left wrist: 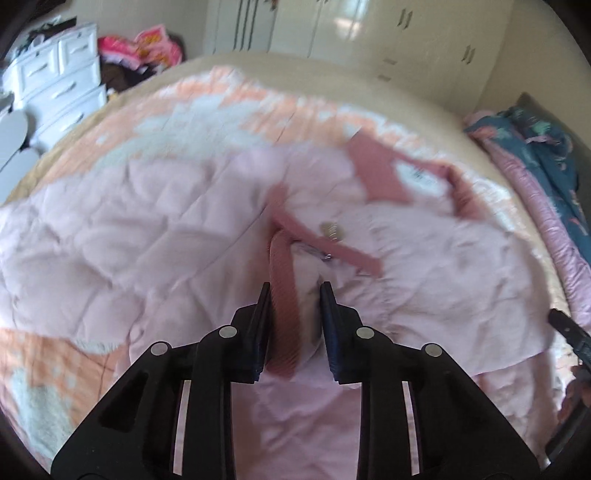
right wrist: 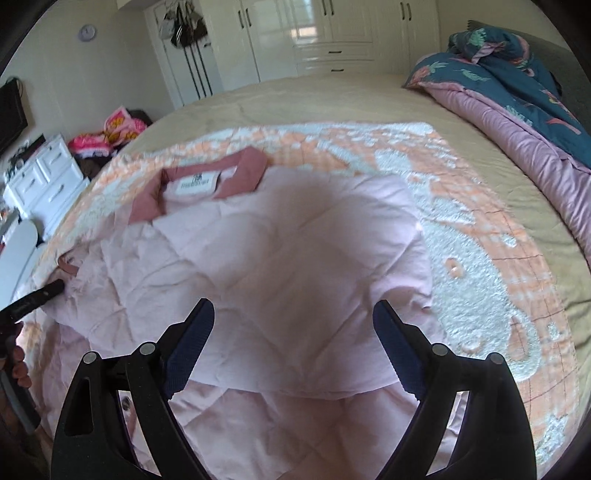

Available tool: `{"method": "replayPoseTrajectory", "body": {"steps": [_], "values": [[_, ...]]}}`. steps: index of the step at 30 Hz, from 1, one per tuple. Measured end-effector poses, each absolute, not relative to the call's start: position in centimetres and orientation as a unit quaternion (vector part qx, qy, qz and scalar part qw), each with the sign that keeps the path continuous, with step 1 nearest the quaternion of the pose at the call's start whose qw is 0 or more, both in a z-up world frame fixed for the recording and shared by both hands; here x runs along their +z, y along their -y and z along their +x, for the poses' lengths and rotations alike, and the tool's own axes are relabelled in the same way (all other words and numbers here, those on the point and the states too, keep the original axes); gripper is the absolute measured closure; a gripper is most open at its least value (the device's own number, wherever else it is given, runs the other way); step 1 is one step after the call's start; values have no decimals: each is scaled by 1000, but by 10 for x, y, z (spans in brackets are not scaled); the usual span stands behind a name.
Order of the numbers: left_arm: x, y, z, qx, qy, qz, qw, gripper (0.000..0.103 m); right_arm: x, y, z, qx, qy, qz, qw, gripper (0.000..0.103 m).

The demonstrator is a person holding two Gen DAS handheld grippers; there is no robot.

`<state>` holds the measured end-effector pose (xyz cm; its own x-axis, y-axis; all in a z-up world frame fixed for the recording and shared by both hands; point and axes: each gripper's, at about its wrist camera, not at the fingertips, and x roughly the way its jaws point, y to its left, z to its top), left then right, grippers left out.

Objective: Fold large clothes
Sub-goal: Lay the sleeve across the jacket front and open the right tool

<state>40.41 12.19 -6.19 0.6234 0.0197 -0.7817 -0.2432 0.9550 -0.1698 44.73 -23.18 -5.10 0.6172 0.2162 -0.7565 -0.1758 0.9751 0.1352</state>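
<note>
A pale pink quilted jacket (left wrist: 122, 236) lies spread on the bed, its dusty-rose collar (left wrist: 376, 173) and white label toward the far side. My left gripper (left wrist: 294, 291) is shut on the jacket's front edge: the rose ribbed trim (left wrist: 282, 295) and a bunch of pink cloth fill the gap between its pads. A metal snap (left wrist: 330, 230) sits just beyond. In the right wrist view the jacket (right wrist: 295, 240) has one side folded over, collar (right wrist: 236, 173) at upper left. My right gripper (right wrist: 293, 314) hovers open over the folded panel, holding nothing. The left gripper's tip (right wrist: 48, 290) shows at the left edge.
An orange-and-white fleece blanket (right wrist: 480, 221) lies under the jacket on a tan bed (right wrist: 332, 99). A blue and pink duvet (right wrist: 517, 96) is heaped along the right side. White drawers (right wrist: 44, 177) and bright clutter stand left; wardrobes (right wrist: 332, 33) line the far wall.
</note>
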Motion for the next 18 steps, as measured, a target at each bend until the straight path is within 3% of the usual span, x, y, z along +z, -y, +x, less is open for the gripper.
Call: {"method": "replayPoseTrajectory", "body": {"steps": [14,18], "values": [[-67,-117,402,79,-441,-108,888,72,-82,233,454,79,-470,9,879,16],[-58,-115,396,73,-438,-112,889,56,-68,231,449,83,-456,21,886,16]]}}
